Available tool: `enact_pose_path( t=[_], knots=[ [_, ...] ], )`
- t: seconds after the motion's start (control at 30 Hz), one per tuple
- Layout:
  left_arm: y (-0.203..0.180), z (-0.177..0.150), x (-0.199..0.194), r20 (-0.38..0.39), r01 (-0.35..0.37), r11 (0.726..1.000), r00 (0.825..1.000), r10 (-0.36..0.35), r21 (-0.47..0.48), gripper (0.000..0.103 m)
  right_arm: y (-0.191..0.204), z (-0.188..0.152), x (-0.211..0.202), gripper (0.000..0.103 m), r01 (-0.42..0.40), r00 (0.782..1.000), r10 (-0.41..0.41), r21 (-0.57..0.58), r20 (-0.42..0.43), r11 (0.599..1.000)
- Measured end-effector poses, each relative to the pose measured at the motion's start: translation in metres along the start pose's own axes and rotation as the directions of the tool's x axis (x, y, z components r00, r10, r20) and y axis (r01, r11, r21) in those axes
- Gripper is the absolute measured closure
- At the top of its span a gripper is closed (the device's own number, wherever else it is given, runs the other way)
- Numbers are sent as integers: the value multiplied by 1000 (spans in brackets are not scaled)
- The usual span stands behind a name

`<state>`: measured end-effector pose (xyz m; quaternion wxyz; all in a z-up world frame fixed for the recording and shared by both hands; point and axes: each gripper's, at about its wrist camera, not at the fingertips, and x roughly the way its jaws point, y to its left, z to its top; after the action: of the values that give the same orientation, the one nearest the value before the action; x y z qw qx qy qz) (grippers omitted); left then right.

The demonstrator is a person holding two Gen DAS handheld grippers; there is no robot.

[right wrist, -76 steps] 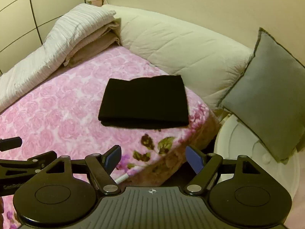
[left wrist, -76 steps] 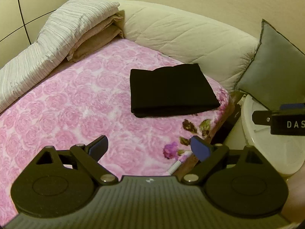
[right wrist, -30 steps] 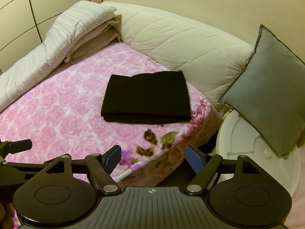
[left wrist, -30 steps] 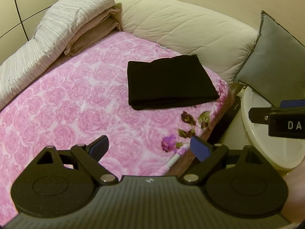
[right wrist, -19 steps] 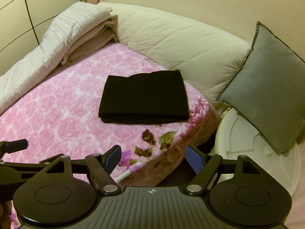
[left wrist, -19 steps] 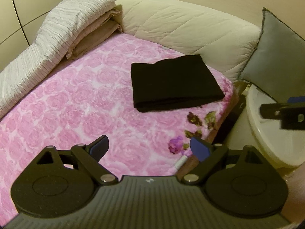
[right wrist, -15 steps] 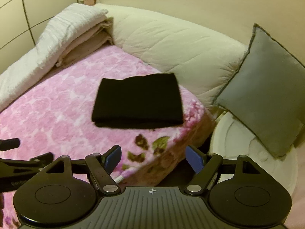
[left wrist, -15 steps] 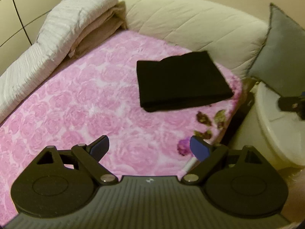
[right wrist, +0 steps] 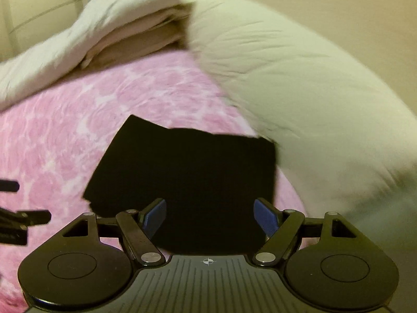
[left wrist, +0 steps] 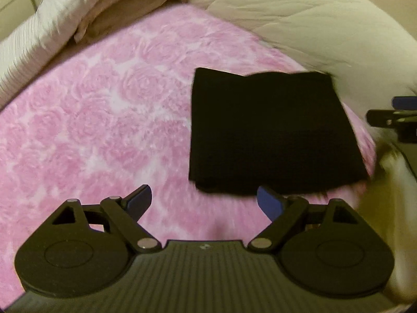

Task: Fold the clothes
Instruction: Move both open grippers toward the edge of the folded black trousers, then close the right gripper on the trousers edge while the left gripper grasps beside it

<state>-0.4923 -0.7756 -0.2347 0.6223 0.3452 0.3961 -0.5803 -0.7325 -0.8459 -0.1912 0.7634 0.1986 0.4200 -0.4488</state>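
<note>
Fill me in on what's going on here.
A person holds a two-finger gripper in each hand over a bed with a pink rose blanket. A black garment lies on it, already folded into a neat rectangle beside a cream duvet. The left gripper and right gripper both have their jaws open and hold nothing. The right one is directly over the garment's near edge. Both views are motion-blurred.

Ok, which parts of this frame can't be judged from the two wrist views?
- Black folded garment, right wrist view: its near edge is hidden behind the right claw.
- Same garment, left wrist view: motion blur smears the fold layers along its near edge.
- Right claw in the left wrist view: cut off by the right edge of the picture.
- Left claw, right wrist view: only finger ends show at the left edge.
</note>
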Motion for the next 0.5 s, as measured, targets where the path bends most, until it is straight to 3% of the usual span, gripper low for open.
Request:
enact_pose_path(
  t=[0.1, 0.2, 0.27, 0.37, 0.5],
  knots=[
    [3, 33, 45, -29, 6, 1000, 1000, -6, -11, 22, -11, 34, 62, 25, -101, 995, 99, -113, -19, 988],
    [11, 59, 84, -37, 33, 999, 999, -34, -18, 22, -5, 62, 118, 25, -227, 974, 221, -238, -50, 944],
    [17, 68, 109, -62, 42, 999, 997, -43, -22, 23, 5, 79, 151, 26, -313, 950, 304, -314, -76, 897],
    [26, 73, 143, -115, 62, 998, 991, -64, -21, 37, 25, 96, 192, 26, -421, 905, 406, -408, -126, 810],
    [32, 68, 163, -112, 132, 991, 984, -135, -35, 47, 51, 114, 239, 26, -525, 845, 502, -460, -183, 716]
  ],
)
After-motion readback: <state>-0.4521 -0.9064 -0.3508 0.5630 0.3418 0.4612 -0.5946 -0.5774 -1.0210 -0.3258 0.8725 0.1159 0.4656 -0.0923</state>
